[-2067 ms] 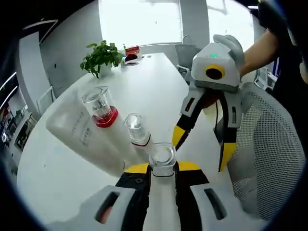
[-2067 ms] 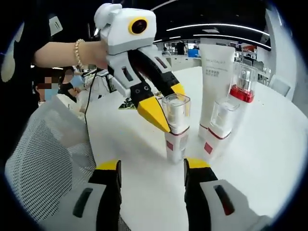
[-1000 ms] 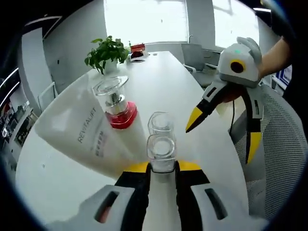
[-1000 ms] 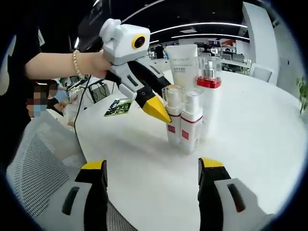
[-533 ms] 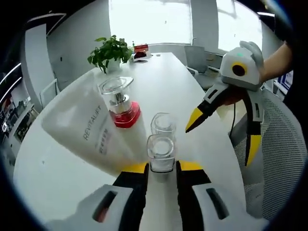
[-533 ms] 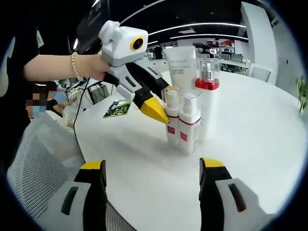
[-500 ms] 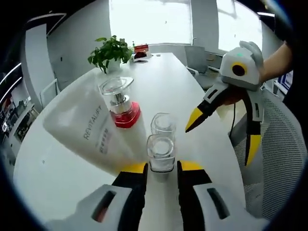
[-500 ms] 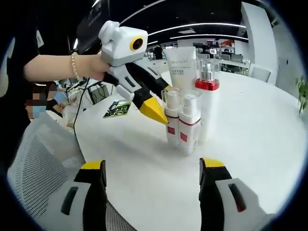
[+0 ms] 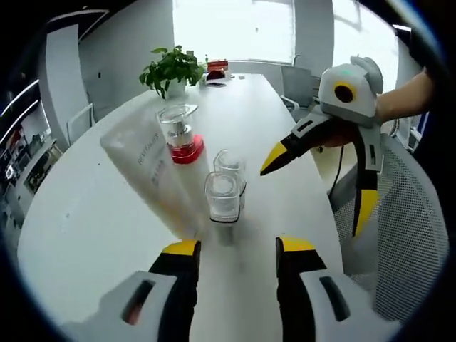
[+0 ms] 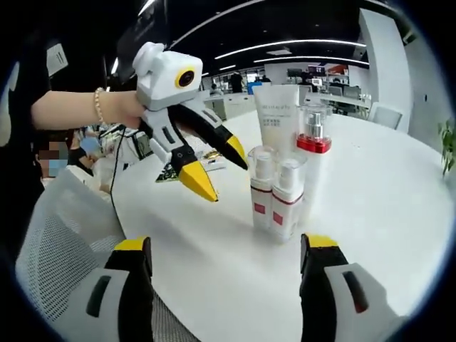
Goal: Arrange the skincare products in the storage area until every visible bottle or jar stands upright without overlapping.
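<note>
Your left gripper point(image 9: 234, 251): jaws spread wide, holding nothing, poised above the table point(image 9: 85, 214) just short of the products. In the right gripper view it point(image 10: 214, 169) hangs in the air to one side of the group, clear of every bottle, with your hand point(image 10: 128, 108) and a beaded bracelet point(image 10: 98, 104) behind it.

Your right gripper point(image 10: 226, 251): jaws also wide apart and empty, low over the table edge. In the left gripper view it point(image 9: 320, 178) hovers beside the products, apart from them.

Products, all upright, clustered close together:
- Nearest small bottle point(image 9: 224, 198), clear cap; the right gripper view adds a red label near its base point(image 10: 261, 189).
- Second small bottle point(image 9: 229, 165), just beside the first point(image 10: 288, 199).
- Red-collared pump bottle point(image 9: 179, 135) with clear top point(image 10: 313, 146).
- White tube point(image 9: 146, 171), tallest item, behind the others point(image 10: 278, 115).

Further out: potted plant point(image 9: 172, 70) at the far end of the table; mesh chair point(image 9: 406, 235) beside the table.
</note>
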### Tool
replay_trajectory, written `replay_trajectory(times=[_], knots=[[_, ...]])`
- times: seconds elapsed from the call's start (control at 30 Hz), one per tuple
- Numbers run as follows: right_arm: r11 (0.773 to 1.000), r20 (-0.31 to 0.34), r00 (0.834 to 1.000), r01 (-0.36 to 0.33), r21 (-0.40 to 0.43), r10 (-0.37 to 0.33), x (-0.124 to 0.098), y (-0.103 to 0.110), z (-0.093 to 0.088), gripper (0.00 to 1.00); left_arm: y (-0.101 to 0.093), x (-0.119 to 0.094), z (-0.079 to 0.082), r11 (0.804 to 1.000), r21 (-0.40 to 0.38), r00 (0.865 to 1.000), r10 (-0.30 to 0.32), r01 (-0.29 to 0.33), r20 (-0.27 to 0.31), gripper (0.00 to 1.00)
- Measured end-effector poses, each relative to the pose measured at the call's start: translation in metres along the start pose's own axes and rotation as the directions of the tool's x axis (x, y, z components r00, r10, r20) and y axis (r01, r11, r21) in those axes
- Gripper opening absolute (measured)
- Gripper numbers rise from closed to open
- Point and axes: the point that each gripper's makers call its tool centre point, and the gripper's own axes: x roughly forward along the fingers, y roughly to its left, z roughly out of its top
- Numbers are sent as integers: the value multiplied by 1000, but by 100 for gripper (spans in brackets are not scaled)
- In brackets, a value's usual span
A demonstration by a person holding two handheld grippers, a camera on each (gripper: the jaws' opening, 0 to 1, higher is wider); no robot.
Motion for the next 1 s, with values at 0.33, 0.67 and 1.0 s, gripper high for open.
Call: replay_trajectory(times=[0.33, 0.67, 1.0], knots=[[999, 14, 1000, -16, -33, 17, -1, 12, 14, 89, -14, -29, -30, 990, -121, 997, 67, -71, -34, 61], [999, 32, 999, -27, -34, 28, 4, 25, 24, 93, -31, -64, -61, 952, -267, 989, 148, -149, -27, 73], [999, 32, 999, -24, -29, 25, 2, 37, 26, 100, -43, -102, -96, 892, -377, 967, 252, -250, -47, 83]])
